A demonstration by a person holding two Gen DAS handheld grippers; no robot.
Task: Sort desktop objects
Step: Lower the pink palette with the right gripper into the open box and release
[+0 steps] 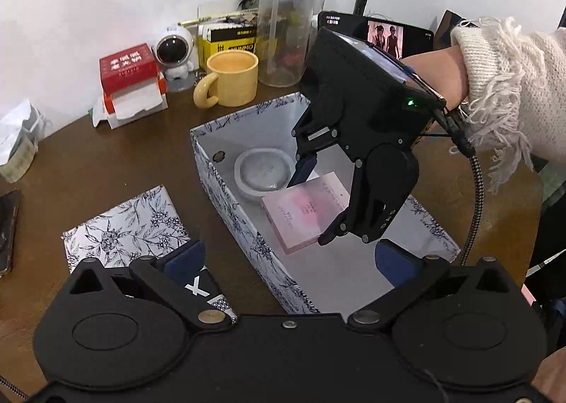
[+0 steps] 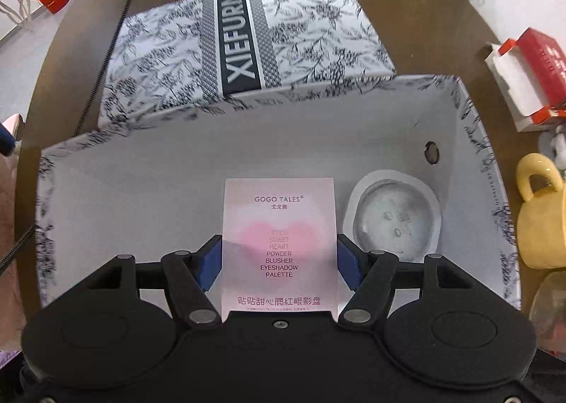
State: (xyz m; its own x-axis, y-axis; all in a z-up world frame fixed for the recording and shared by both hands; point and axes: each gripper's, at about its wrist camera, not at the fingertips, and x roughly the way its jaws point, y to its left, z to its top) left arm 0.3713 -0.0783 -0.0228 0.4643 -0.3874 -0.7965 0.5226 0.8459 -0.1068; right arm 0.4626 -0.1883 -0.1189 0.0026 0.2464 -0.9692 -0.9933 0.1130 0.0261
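A: Right gripper [image 2: 279,258] is down inside the floral storage box [image 1: 226,187], and its blue pads sit flush against both long edges of the pink eyeshadow palette box [image 2: 279,237]. That's a firm pinch on the palette.

B: And the palette's position?

A: Inside the box, towards the middle of the floor, just beside the round grey compact [image 2: 396,219] that lies at the end nearer the yellow mug [image 1: 231,79]. From the left wrist view the palette looks tilted, one end low near the floor and the other raised in the claw. Whether the low end is touching the floor, I can't tell.

B: Left gripper [image 1: 293,261]?

A: Spread wide, holding nothing, hovering over the near wall of the box. The box lid [image 2: 247,46] lies on the table against the box's outer wall.

B: So which step is this?

A: Placing, I'd judge. The palette is being delivered into the box and the release hasn't happened.

B: Next move?

A: Probably lower it until it lies flat, clear of the compact, then part the pads and lift straight up so the fingers don't drag it along.
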